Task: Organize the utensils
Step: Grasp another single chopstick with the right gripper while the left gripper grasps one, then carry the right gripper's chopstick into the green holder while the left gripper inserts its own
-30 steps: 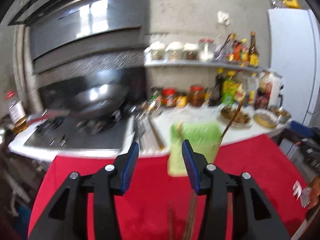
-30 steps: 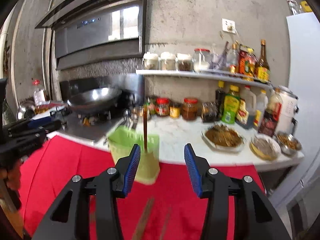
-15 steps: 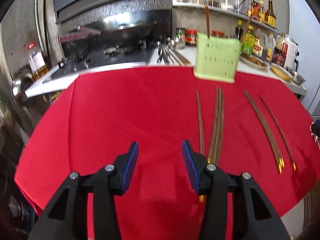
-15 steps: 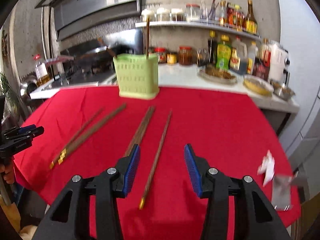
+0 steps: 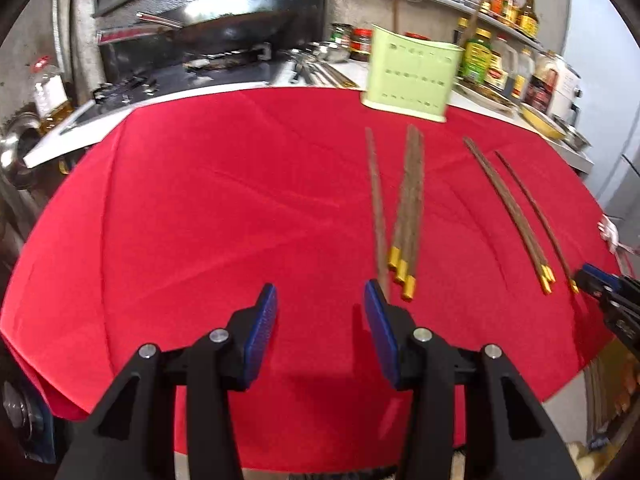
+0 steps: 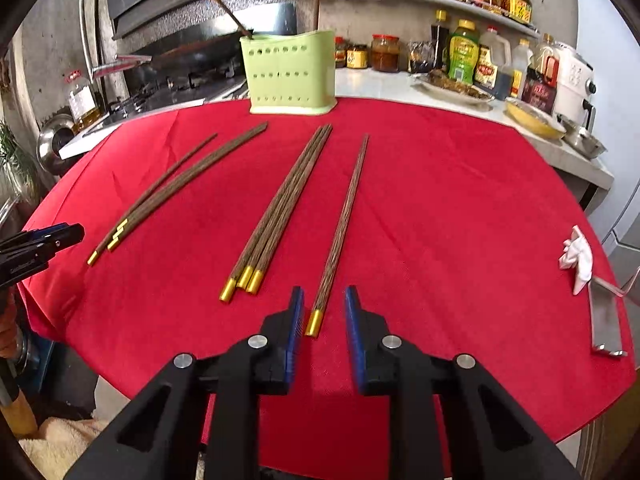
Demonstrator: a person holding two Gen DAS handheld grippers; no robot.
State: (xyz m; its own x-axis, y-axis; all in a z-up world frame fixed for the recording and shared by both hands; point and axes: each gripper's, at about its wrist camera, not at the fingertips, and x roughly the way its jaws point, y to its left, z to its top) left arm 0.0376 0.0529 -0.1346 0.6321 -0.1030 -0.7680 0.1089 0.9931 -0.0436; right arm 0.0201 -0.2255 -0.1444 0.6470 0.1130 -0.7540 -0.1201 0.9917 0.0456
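Left wrist view: left gripper (image 5: 320,298) angled down over the red-clothed desk (image 5: 208,208), jaws apart, nothing between; lone chopstick (image 5: 377,204) runs past its right finger; green utensil holder (image 5: 412,76) at far edge.

Right wrist view: right gripper (image 6: 323,300) tilted down, jaws just narrowing around a single chopstick (image 6: 340,232), gold tip between the pads, not yet touching; bundle of three chopsticks (image 6: 280,210) just left.

A crumpled white paper scrap (image 6: 578,258) lies near a flat metal bracket (image 6: 606,326), well right of the dark steel wok (image 5: 224,32).
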